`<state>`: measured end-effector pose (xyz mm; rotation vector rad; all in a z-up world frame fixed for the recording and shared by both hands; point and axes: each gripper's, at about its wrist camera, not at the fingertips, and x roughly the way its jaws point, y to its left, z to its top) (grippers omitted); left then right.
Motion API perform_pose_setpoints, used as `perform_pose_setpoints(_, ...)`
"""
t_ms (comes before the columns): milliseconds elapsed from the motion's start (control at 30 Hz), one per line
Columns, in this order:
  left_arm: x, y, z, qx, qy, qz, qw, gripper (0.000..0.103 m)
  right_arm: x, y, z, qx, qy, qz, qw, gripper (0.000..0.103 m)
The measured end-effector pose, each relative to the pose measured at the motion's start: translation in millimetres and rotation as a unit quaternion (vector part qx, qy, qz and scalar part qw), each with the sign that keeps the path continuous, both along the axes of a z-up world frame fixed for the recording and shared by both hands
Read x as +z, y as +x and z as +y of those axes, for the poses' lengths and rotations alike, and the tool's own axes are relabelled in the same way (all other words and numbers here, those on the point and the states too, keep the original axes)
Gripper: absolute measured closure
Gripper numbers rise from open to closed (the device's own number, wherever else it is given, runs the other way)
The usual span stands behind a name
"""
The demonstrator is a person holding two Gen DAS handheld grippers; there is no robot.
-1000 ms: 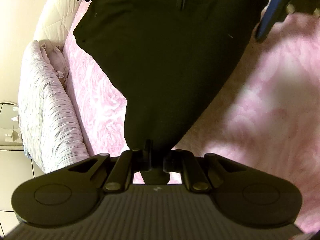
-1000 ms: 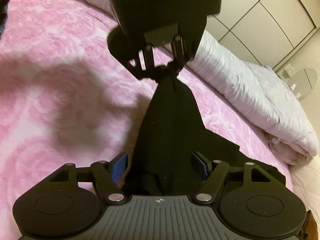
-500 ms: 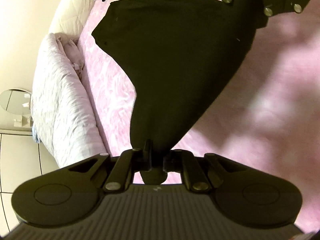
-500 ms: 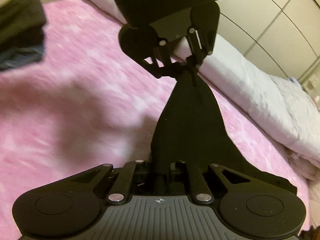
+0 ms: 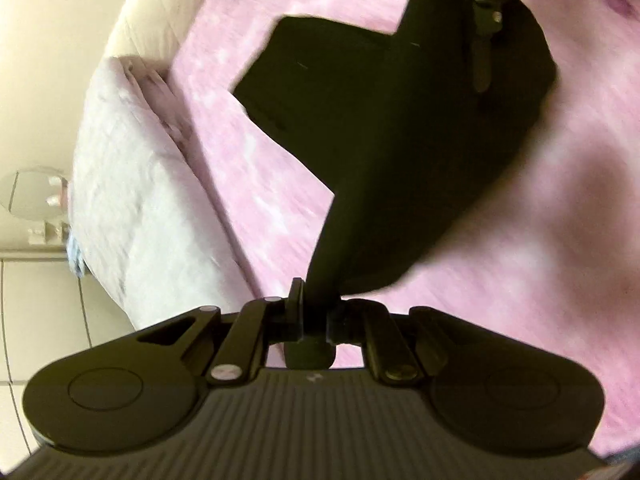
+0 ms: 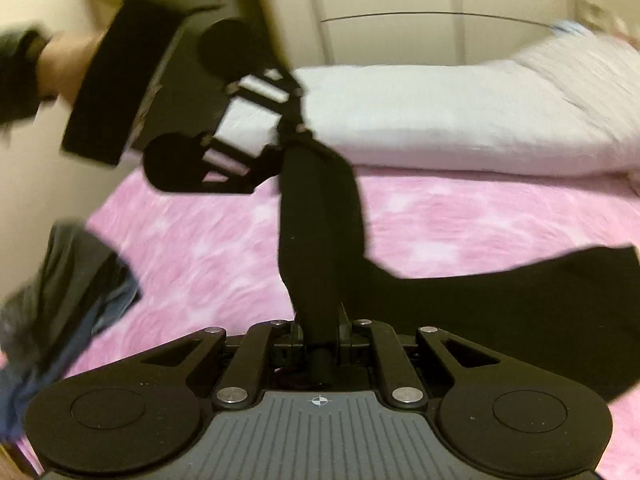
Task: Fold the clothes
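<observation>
Both sets of jaws are clamped on the black garment (image 5: 392, 152), the left gripper (image 5: 316, 320) nearest and the right gripper (image 5: 476, 12) beyond, its taut edge running between them above the pink bed (image 5: 540, 240).

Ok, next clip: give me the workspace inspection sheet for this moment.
Surface: pink bedspread.
Job's things: black garment held up, stretched between both tools, its lower part draping to the bed.
Clutter: dark clothes pile on the bed; blurred.
Grippers: left tool and right tool each shut on a garment edge.
Cables: nothing seen.
Surroundings: rolled white duvet, wardrobe doors behind it.
</observation>
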<state>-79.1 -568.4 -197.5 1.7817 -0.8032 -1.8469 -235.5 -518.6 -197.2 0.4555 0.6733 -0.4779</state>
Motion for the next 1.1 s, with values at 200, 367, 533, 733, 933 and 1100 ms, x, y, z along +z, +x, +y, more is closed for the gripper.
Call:
perform_pose_setpoints(200, 5.9, -131.0, -123.4, -0.019, 0.025, -0.008, 0.9995, 0.095, -4.1, -117.4, -124.7, -0.056, 0.065, -0.061, 0.994, 0.095)
perform_pose_setpoints(367, -46.2, -220.8, -222.5, -0.019, 0.072, -0.020, 0.9970, 0.095, -52.7, -198.9, -229.1, -0.116, 0.143, -0.092, 0.979, 0.094)
perform_pose_setpoints(533, -121.5, -263.3, -293.0, 0.030, 0.110, -0.009, 0.9934, 0.081, -134.5, -249.9, -302.6, -0.158, 0.232, -0.115, 0.953, 0.094)
perform_pose_setpoints(733, -140.6, -266.0, -311.0, 0.102, 0.121, 0.072, 0.9847, 0.075, -185.0, -283.3, -330.1, -0.218, 0.292, -0.138, 0.921, 0.084)
perform_pose_setpoints(933, -91.4, -221.5, -317.0, 0.195, 0.143, 0.216, 0.9460, 0.066, -183.6, -305.0, -318.3, -0.257, 0.301, -0.153, 0.905, 0.081)
perform_pose_setpoints(1100, -86.6, -199.5, -331.0, 0.263, 0.177, 0.282, 0.9056, 0.066, -172.3, -309.4, -312.0, -0.285, 0.284, -0.143, 0.904, 0.080)
